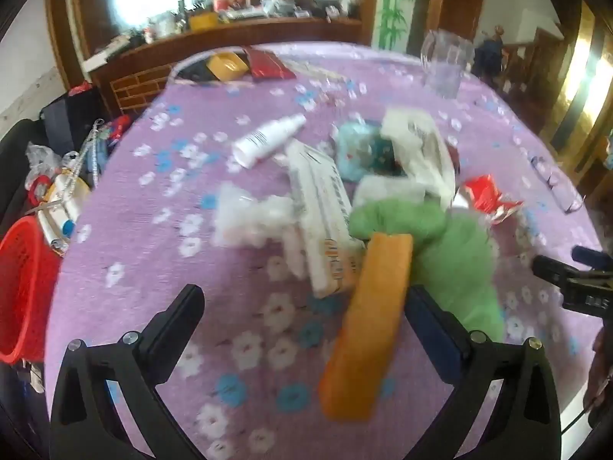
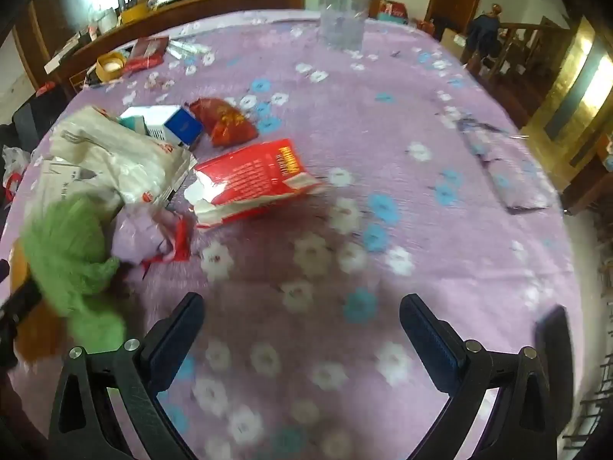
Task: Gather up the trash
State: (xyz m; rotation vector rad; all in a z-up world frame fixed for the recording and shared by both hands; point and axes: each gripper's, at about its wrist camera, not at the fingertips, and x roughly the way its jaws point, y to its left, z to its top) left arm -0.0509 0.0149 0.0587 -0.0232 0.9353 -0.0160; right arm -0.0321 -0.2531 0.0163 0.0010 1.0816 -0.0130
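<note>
left wrist: steeply down, close over table (image 1: 161, 176) | right wrist: likewise | shared: green cloth (image 1: 452, 253)

- Support surface: bed covered by a purple floral blanket (image 2: 383, 122).
- Centre: white spray bottle (image 1: 268, 138), white cartons (image 1: 322, 207), green cloth (image 1: 440, 245), orange sponge (image 1: 367, 329).
- Right of the pile: torn red packet (image 2: 253, 180), red pouch (image 2: 226, 120).
- Far side: clear plastic jug (image 2: 343, 15).

No legible text or labels.
</note>
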